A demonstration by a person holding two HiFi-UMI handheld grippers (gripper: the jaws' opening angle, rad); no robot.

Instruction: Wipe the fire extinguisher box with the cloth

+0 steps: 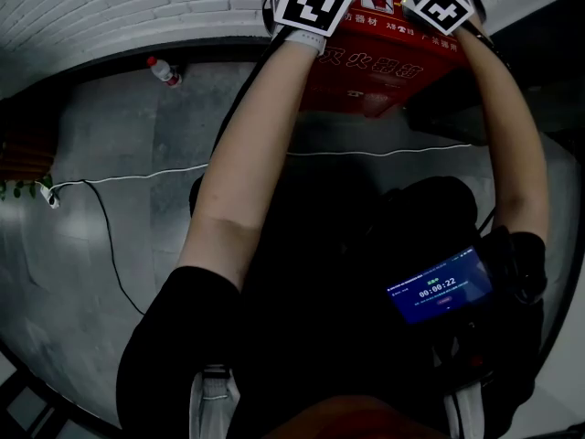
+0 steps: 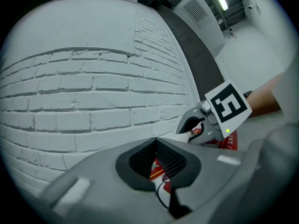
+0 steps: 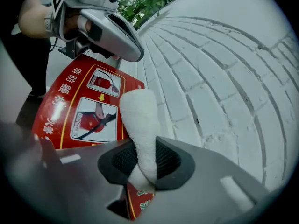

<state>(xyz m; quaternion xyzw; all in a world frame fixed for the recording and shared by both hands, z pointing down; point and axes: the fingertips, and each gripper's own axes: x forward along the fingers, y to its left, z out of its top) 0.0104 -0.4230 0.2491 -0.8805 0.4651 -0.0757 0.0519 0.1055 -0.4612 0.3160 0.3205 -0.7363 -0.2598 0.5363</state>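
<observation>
The red fire extinguisher box (image 1: pixel 379 67) stands against the white brick wall, at the top of the head view. Both arms reach out to it; only the marker cubes (image 1: pixel 313 3) show there, and the jaws are hidden. In the right gripper view my right gripper (image 3: pixel 142 160) is shut on a white cloth (image 3: pixel 139 118), which lies over the box's printed red face (image 3: pixel 81 108) near the wall. My left gripper (image 2: pixel 156 146) is shut with nothing held; a sliver of the red box (image 2: pixel 156 169) shows behind its jaws. It hovers above the box, beside the right gripper (image 2: pixel 198 127).
The white brick wall (image 3: pixel 210 78) runs directly behind the box. On the grey floor lie a water bottle (image 1: pixel 164 71) and a white cable (image 1: pixel 137 176). A green plant (image 1: pixel 23 188) sits at the far left. A lit screen (image 1: pixel 443 286) hangs at the person's waist.
</observation>
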